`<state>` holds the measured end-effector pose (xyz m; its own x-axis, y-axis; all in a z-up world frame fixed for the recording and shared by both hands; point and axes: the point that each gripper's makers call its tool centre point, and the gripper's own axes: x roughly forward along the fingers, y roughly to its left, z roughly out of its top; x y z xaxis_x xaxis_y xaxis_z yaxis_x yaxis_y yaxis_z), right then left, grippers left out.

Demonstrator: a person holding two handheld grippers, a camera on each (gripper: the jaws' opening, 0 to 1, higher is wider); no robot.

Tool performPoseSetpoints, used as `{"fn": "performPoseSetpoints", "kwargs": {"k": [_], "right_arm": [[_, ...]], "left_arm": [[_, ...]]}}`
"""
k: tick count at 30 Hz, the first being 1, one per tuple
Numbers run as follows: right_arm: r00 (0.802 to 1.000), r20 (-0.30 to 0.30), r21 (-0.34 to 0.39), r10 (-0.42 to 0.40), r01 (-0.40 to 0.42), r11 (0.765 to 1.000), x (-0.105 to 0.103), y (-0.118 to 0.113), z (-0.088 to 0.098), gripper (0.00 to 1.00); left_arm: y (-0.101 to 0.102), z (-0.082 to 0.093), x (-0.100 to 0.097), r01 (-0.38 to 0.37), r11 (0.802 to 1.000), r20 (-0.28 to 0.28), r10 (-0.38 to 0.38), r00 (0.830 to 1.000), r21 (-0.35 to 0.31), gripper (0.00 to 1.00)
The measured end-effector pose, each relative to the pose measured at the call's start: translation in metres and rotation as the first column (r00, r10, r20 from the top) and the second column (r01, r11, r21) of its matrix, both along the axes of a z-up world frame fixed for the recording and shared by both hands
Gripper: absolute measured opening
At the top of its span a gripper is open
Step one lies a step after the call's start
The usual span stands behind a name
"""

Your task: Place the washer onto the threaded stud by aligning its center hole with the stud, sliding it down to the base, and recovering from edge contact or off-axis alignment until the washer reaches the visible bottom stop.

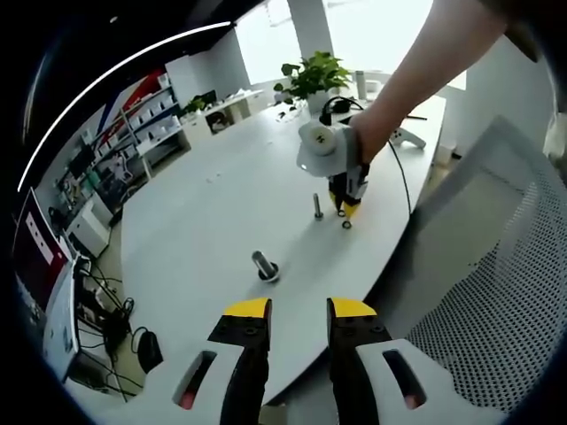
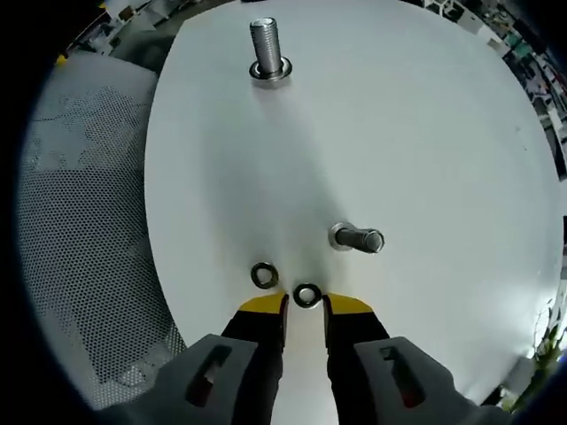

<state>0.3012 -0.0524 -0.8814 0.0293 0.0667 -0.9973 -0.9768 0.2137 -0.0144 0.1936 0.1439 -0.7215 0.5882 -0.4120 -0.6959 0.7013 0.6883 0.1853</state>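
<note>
On the white table: two loose washers, two threaded studs and the tips of the right gripper are seen together.

Table: a white top (image 2: 425,124) is seen in both views; a mesh chair back (image 2: 80,221) stands at its edge.

Right gripper: the right gripper (image 2: 305,305) is held low over the table, jaws slightly parted and gripping nothing; in the left gripper view it (image 1: 345,211) is seen from afar, pointed down at the table and carried by a person's hand (image 1: 376,133).

Washer at the tips: one washer (image 2: 306,295) lies flat on the table right at the gap between the yellow jaw tips, not clamped by them. Whether the tips touch it cannot be told.

Second washer: another washer (image 2: 264,275) lies flat just to the left of the first, beside the left jaw tip and apart from it.

Near stud: a stud (image 2: 359,238) stands just beyond the jaws and to their right, close to both washers; no washer is seen on its shaft. In the left gripper view it (image 1: 318,206) stands upright just beside the right gripper.

Far stud: a second stud (image 2: 267,49) stands well apart across the table, with a ring at its base; in the left gripper view it (image 1: 264,266) is the nearer one.

Left gripper: the left gripper (image 1: 299,310) is held back from the table edge, jaws apart and empty.

Background: a potted plant (image 1: 312,78) stands at the far end of the table.
</note>
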Motion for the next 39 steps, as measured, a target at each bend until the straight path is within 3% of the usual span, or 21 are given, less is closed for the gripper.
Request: {"fn": "performPoseSetpoints", "kwargs": {"k": [7,15,24,39], "right_arm": [[0.999,-0.003,-0.057,-0.034,0.033,0.998,-0.0003,-0.0007,0.0004,0.18],[0.998,0.011,-0.019,-0.065,0.066,0.998,0.0006,-0.0024,0.0020,0.16],[0.997,0.012,-0.057,-0.080,0.081,0.995,0.0023,-0.0019,-0.0001,0.16],[0.999,-0.013,-0.074,-0.050,0.049,0.996,0.0028,-0.0029,0.0002,0.16]], "left_arm": [[0.0015,-0.0001,0.0003,-0.005,1.000,-0.001,0.005,1.000,0.000,0.22],[0.0011,0.0005,0.0002,-0.003,1.000,0.001,0.003,1.000,-0.003,0.22],[0.0013,0.0014,0.0006,-0.004,1.000,0.005,0.004,1.000,-0.004,0.22],[0.0029,0.0011,0.0011,-0.012,1.000,0.000,0.012,1.000,-0.009,0.21]]}}
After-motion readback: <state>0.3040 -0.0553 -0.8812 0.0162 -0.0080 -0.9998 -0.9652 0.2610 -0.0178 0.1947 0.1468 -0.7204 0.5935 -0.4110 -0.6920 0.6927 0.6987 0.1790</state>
